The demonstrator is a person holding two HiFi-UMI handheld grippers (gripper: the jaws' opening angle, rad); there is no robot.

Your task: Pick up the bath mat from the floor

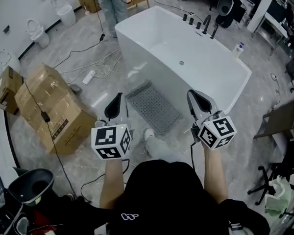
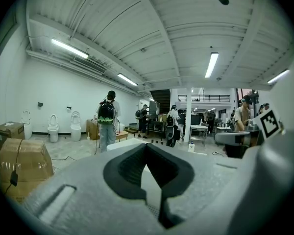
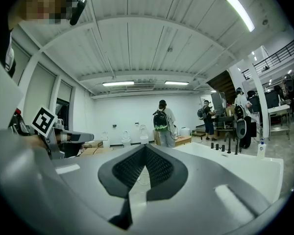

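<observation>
A grey, dotted bath mat (image 1: 153,107) lies flat on the floor along the near side of the white bathtub (image 1: 186,58). My left gripper (image 1: 115,103) is held up in the air to the left of the mat, shut and empty. To the mat's right my right gripper (image 1: 200,100) is also raised, shut, with nothing in it. In the left gripper view the jaws (image 2: 148,151) meet at the tips in front of the tub (image 2: 127,144). The right gripper view shows its own gripper (image 3: 145,153) with jaws touching, and the tub (image 3: 235,165) beyond on the right.
Taped cardboard boxes (image 1: 54,106) stand on the left, with cables and a power strip (image 1: 89,76) on the floor. Toilets (image 1: 63,8) line the far wall. A person (image 1: 108,1) stands beyond the tub. A black chair base (image 1: 277,180) is at right. My shoe (image 1: 151,136) is near the mat.
</observation>
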